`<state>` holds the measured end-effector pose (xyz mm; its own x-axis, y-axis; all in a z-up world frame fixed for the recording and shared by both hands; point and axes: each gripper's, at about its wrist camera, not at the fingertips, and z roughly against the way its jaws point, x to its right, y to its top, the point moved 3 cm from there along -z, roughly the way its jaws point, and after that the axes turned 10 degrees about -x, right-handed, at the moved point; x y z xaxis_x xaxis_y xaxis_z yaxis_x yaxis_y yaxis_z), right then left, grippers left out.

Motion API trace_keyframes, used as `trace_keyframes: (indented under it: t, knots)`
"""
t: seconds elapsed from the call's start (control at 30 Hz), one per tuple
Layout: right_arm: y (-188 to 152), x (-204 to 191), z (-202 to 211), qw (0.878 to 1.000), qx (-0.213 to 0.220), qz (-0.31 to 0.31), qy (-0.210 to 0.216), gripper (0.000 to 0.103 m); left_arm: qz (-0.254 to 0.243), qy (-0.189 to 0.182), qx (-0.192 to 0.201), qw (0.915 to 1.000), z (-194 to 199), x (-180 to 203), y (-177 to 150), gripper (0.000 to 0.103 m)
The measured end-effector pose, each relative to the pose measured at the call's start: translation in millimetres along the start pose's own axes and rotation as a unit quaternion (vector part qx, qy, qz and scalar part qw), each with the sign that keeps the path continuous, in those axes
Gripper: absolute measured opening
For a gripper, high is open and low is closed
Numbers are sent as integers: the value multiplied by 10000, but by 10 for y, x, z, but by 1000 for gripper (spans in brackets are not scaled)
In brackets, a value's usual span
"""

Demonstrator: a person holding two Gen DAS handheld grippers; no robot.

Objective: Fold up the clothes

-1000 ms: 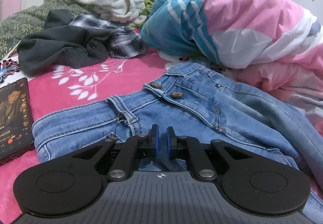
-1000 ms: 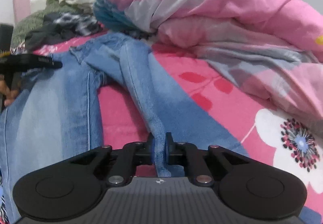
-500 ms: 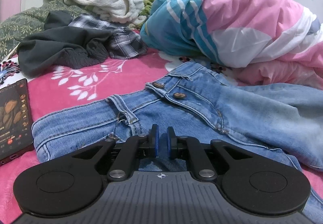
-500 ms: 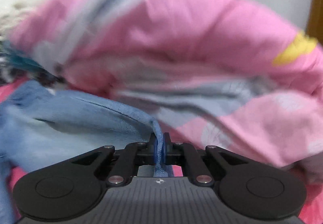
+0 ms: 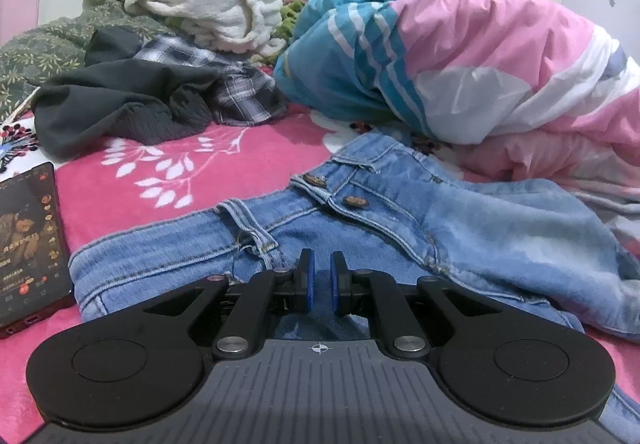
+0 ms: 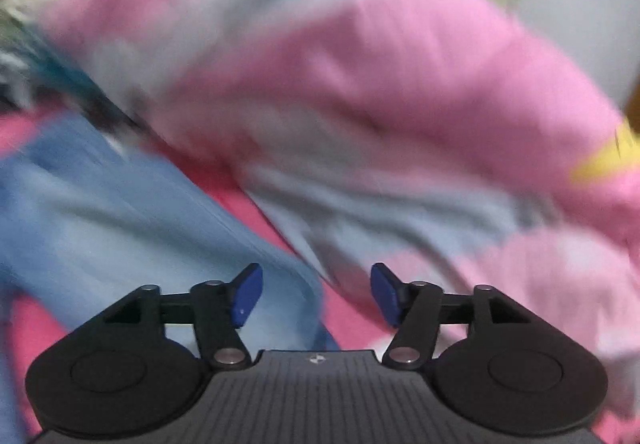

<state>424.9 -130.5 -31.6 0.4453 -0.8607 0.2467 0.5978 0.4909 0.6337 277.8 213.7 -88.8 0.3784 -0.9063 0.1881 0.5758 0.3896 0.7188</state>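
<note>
Count on the bed
One pair of jeans (image 5: 400,220), one phone (image 5: 28,244), one quilt (image 5: 460,56), two grippers.

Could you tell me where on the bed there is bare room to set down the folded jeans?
The best free patch is the pink bedspread with the white leaf print, bordered by the jeans waistband, the phone and the dark clothes pile. It is crowded behind, under the white fleece, and to the side by the quilt.
</note>
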Motion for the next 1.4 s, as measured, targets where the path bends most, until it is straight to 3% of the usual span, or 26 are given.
trace_keyframes:
  t: [0.1, 0.2, 0.3, 0.43, 0.53, 0.6, 0.7, 0.77, 0.83, 0.9, 0.97, 1.13, 1.23, 1.3, 1.33, 1.4]
  knots:
    - [291, -482, 129, 9898, 505, 586, 1193, 71, 44, -5, -46, 10000, -23, -6, 4, 8]
    - [621, -1069, -173, 9770, 475, 1104, 1763, 71, 23, -54, -54, 10000, -27, -19, -7, 8]
    - [897, -1555, -720, 9700, 110, 1521, 1893, 71, 1, -102, -62, 9999, -32, -33, -17, 8]
    - [1191, -1927, -1401, 9677, -351, 1852, 1673, 71, -27, -167, -74, 9998, -38, -52, -31, 8]
    - [1269, -1933, -1753, 9653, -774, 1720, 1804, 71, -69, -201, -81, 9997, -42, -58, -38, 8]
    - [1329, -1836, -1888, 9621, -1072, 1331, 2127, 80, -58, -236, -91, 9997, -44, -66, -36, 8]
    - [1356, -1687, -1966, 9575, -1454, 690, 2393, 81, -26, -263, -99, 9996, -46, -76, -31, 8]
    - [1339, -1710, -1922, 9596, -1467, 710, 2292, 77, -34, -241, -91, 9997, -46, -70, -33, 8]
    - [1329, -1752, -1834, 9635, -1370, 797, 2157, 63, -57, -206, -74, 9997, -44, -57, -38, 8]
    - [1334, -1806, -1723, 9670, -1226, 942, 2024, 26, -36, -212, -65, 9997, -41, -67, -38, 8]
    - [1346, -1864, -1576, 9705, -973, 1157, 1879, 18, -13, -221, -56, 9997, -39, -79, -37, 9]
    - [1428, -1951, -1278, 9774, -9, 1494, 1497, 14, 13, -171, -28, 9998, -23, -84, -31, 9]
    - [1459, -1980, -1396, 9792, 166, 1436, 1427, 14, -65, -87, -3, 9999, -24, -51, -37, 9]
    - [1373, -2064, -1639, 9800, 65, 1558, 1237, 15, -127, -63, 16, 9999, -29, -32, -42, 9]
    - [1313, -2105, -1775, 9808, -3, 1567, 1160, 17, -147, -63, 17, 9999, -32, -28, -45, 9]
    - [1249, -2094, -1834, 9835, 179, 1531, 945, 37, -149, -75, 16, 9999, -34, -32, -48, 9]
